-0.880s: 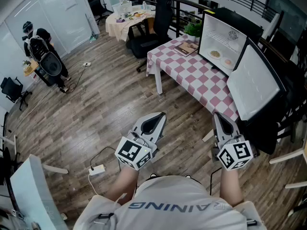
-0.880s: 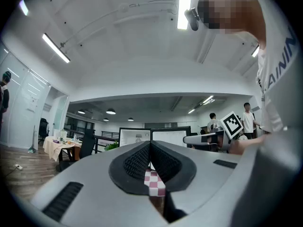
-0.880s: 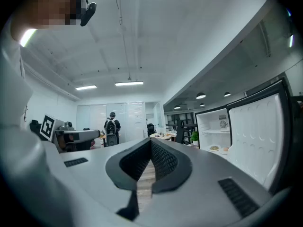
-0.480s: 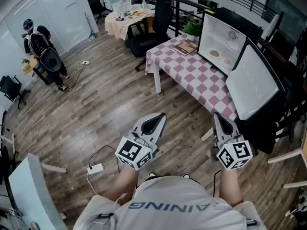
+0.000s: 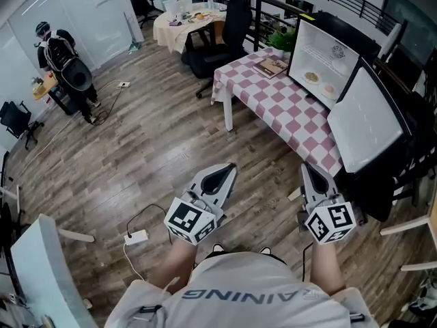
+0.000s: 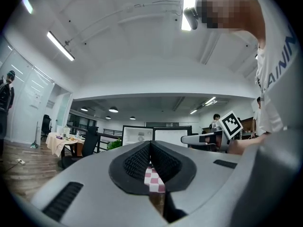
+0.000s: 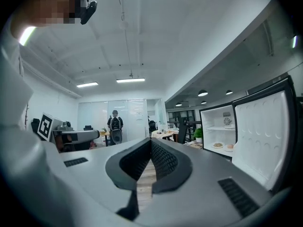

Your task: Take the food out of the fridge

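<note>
A small fridge point(image 5: 326, 46) stands open on the red-checked table point(image 5: 276, 108), its white door point(image 5: 365, 121) swung out to the right. On its lower shelf lie two plates of food point(image 5: 311, 77) point(image 5: 328, 89), which the right gripper view shows as food point(image 7: 218, 145) beside the door point(image 7: 262, 126). My left gripper point(image 5: 229, 167) and right gripper point(image 5: 306, 167) are held level in front of my body, well short of the table. Both are shut with nothing between the jaws. The left gripper view looks past its closed tips point(image 6: 150, 143) at the fridge point(image 6: 137, 136).
A black office chair point(image 5: 218, 43) stands at the table's far end and a potted plant point(image 5: 281, 41) sits beside the fridge. A round table point(image 5: 181, 22) with clutter is further back. A person with a backpack point(image 5: 58, 53) stands at the far left. A power strip point(image 5: 136, 237) lies on the wood floor.
The head view has shifted slightly, so the table and fridge sit a little further right. Both grippers keep their places and stay closed.
</note>
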`<state>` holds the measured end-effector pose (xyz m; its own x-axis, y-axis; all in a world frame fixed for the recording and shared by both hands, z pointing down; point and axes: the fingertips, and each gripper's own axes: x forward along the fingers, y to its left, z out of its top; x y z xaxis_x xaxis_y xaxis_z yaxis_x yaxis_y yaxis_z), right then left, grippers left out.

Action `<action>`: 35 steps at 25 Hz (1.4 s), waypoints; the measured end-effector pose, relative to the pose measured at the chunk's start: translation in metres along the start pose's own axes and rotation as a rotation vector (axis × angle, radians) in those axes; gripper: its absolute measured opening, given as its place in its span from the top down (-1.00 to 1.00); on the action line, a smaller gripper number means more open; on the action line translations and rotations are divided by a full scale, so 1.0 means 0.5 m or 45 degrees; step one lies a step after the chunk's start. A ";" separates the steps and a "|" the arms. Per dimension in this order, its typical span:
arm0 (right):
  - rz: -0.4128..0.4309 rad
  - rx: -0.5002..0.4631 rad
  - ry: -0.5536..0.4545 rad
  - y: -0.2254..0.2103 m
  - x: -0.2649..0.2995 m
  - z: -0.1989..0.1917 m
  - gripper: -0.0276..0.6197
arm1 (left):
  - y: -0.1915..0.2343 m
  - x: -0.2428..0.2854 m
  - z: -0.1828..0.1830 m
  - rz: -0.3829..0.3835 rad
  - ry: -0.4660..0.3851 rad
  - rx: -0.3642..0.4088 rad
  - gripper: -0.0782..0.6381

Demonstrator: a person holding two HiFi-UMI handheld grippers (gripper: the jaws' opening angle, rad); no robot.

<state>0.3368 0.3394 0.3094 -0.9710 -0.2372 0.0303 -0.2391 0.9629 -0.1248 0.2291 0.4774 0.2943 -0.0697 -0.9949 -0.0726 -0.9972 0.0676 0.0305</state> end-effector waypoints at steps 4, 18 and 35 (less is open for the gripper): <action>-0.021 0.021 0.014 0.017 0.023 -0.010 0.85 | 0.031 -0.028 -0.004 0.016 0.007 -0.008 0.76; 0.012 0.159 0.084 0.126 0.090 -0.079 0.85 | 0.140 -0.116 -0.045 -0.042 0.016 -0.106 0.76; 0.077 -0.013 0.065 -0.010 0.319 -0.027 0.85 | 0.282 0.111 -0.032 -0.043 0.000 -0.053 0.76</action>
<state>0.1831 0.2984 0.3284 -0.9824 -0.1715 0.0739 -0.1794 0.9767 -0.1178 0.0852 0.4306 0.3103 -0.0363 -0.9966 -0.0746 -0.9971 0.0311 0.0692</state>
